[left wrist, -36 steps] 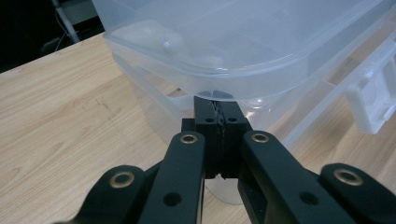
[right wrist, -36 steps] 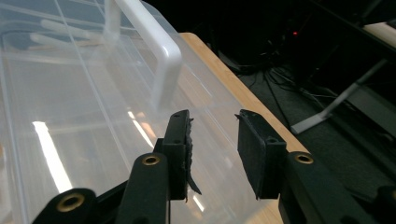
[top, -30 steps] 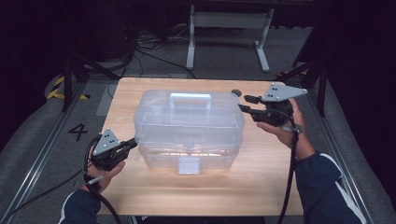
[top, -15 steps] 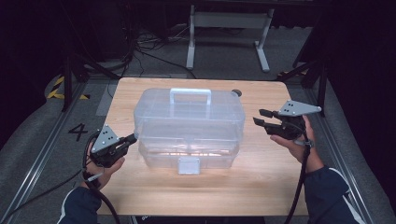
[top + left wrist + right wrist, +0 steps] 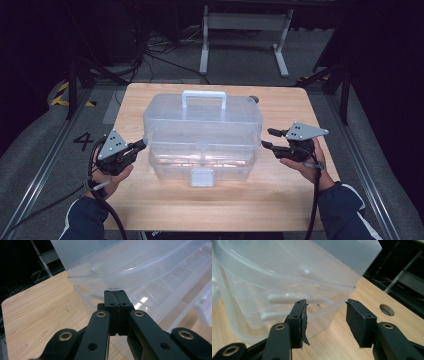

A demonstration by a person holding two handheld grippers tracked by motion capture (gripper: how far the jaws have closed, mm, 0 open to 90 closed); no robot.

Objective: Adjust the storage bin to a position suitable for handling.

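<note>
The clear storage box (image 5: pixel 202 137) sits between our claws: left claw (image 5: pixel 141 145) pressed together at its near corner, right claw (image 5: pixel 267 139) just opening, nothing between. We should line it squarely on the side tab (image 5: pixel 287 299) beyond.

Light falls from above onto the counter (image 5: pixel 280 200), which shows bright and evenly lit, while the floor and room around it sink into near black. The clear plastic box (image 5: pixel 202 132) carries soft white glare on its lid and ribs. In both gripper views the near black jaws are slightly soft, and the box looks milky and blurred.
</note>
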